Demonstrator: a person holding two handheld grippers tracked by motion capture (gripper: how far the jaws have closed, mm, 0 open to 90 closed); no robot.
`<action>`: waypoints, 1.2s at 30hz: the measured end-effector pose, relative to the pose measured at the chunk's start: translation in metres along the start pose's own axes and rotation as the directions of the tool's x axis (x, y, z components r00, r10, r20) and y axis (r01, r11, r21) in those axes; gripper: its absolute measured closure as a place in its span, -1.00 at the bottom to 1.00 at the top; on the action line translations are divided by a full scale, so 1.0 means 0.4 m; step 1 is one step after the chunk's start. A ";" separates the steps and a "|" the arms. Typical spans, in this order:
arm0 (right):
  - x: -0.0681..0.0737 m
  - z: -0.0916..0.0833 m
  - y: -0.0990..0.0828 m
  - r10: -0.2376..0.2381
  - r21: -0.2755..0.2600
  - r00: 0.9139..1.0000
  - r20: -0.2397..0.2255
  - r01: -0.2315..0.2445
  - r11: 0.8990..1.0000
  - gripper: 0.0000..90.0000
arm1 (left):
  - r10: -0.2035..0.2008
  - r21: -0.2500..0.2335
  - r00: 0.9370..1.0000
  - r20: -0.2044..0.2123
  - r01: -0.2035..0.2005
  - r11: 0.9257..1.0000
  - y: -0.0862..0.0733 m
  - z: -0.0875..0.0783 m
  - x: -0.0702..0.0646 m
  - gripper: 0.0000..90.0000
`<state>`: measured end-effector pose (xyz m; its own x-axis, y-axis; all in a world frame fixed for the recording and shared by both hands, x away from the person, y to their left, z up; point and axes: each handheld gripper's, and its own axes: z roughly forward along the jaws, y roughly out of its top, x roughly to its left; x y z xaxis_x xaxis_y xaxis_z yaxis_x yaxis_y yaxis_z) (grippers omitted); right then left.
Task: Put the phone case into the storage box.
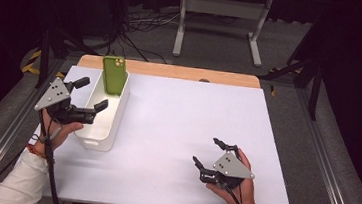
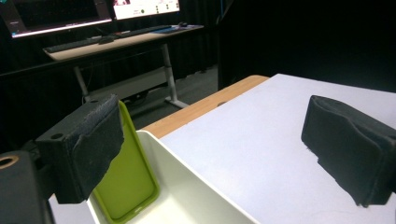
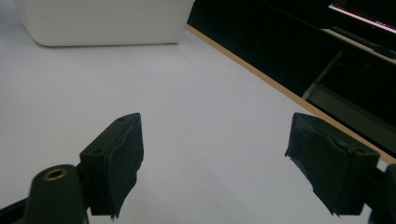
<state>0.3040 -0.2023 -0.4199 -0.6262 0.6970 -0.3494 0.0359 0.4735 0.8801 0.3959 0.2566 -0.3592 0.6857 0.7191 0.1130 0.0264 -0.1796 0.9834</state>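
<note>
A green phone (image 1: 114,74) leans upright against the far end of a white bin (image 1: 110,126) at the table's left. In the left gripper view the phone (image 2: 125,182) stands inside the bin (image 2: 196,191), just past one jaw. My left gripper (image 1: 91,95) is open over the bin's left side, nothing between its jaws. Toward the front right of the table my right gripper (image 1: 209,152) rests low and open, holding nothing. The right gripper view has the bin (image 3: 102,21) far off beyond the open gripper (image 3: 212,158).
A white sheet (image 1: 182,122) covers the table, with a wooden strip (image 1: 182,72) along the far edge. Behind the table stand a desk frame (image 1: 222,20) and floor cables (image 1: 140,33). Monitors and a keyboard desk (image 2: 107,42) lie beyond.
</note>
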 end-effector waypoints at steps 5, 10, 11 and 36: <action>-0.001 -0.002 0.001 0.002 -0.002 1.000 0.000 -0.002 1.000 -0.57 | 0.002 -0.018 1.000 0.012 -0.002 1.000 0.003 -0.016 -0.019 -0.85; -0.002 -0.004 0.002 0.002 -0.007 1.000 0.001 -0.002 1.000 -0.57 | 0.012 -0.024 0.999 0.030 -0.011 1.000 0.001 -0.025 -0.039 -0.85; -0.003 -0.004 0.002 0.003 -0.008 1.000 0.001 -0.003 1.000 -0.57 | 0.013 -0.027 0.999 0.033 -0.012 1.000 0.001 -0.026 -0.044 -0.85; -0.001 -0.004 0.004 0.002 -0.010 1.000 -0.005 -0.002 1.000 -0.57 | 0.022 -0.036 0.995 0.094 -0.019 0.999 -0.024 -0.042 -0.136 -0.88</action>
<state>0.3029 -0.2029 -0.4178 -0.6302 0.6949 -0.3462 0.0290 0.4667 0.8839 0.3462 0.2304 -0.3725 0.7513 0.6488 0.1211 -0.0130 -0.1689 0.9855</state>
